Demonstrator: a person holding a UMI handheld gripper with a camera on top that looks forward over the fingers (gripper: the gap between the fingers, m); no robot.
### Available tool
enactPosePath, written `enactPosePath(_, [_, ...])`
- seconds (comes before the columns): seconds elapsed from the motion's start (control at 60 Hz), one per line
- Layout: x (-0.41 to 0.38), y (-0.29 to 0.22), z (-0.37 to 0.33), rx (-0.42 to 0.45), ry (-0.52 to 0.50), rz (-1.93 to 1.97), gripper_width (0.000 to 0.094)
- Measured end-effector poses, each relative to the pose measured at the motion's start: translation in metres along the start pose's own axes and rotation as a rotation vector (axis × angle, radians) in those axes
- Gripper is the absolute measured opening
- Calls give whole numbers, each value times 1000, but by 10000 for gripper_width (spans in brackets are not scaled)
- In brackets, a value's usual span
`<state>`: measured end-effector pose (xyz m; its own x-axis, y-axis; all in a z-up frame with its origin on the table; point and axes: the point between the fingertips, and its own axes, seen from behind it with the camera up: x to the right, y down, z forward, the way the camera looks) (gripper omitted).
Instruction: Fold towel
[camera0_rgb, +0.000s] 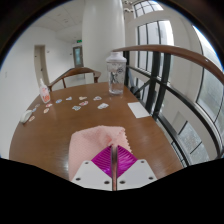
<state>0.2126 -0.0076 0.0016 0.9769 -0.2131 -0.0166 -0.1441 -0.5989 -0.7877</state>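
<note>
A round wooden worktop (85, 125) carries everything. On it, nearest the gripper (116, 170), lies the pink towel (100, 143), its near edge pinched between the closed magenta pads (107, 166). Far beyond the towel stands a clear pitcher (116, 72), with small cards (72, 101) scattered beside it.

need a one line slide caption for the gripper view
Gripper shut on a pink towel above a round wooden table, small cards scattered beyond.
</note>
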Motion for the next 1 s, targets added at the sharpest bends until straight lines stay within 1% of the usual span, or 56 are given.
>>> enactPosePath(0.017, [2,1,0,2,4,5,53])
enactPosePath(0.033, [3,1,0,5,4,10,142])
enactPosePath(0.05, [2,-2,3,5,6,15,185])
enactPosePath(0.167, [13,-9,-12,50,30,35,901])
enactPosePath(0.183, [15,-11,-15,60,34,36,855])
enactPosePath(0.2, [14,-14,-16,69,35,37,861])
enactPosePath(0.217, [15,-15,-19,79,36,38,805])
enactPosePath(0.283, [14,-21,-40,116,33,40,837])
enactPosePath(0.433, [-9,-23,-103,215,-20,10,836])
enactPosePath(0.583, [-41,-6,-162,298,-52,-65,831])
enactPosePath(0.667, [-60,12,-186,315,-83,-78,827])
enactPosePath(0.733, [-75,25,-203,325,-121,-98,840])
enactPosePath(0.8, [-80,36,-214,335,-121,-136,843])
enactPosePath(0.867, [-77,39,-216,347,-96,-157,846])
enactPosePath(0.933, [-83,44,-216,340,-121,-125,853])
enactPosePath(1.0, [-95,49,-211,337,-170,-90,843])
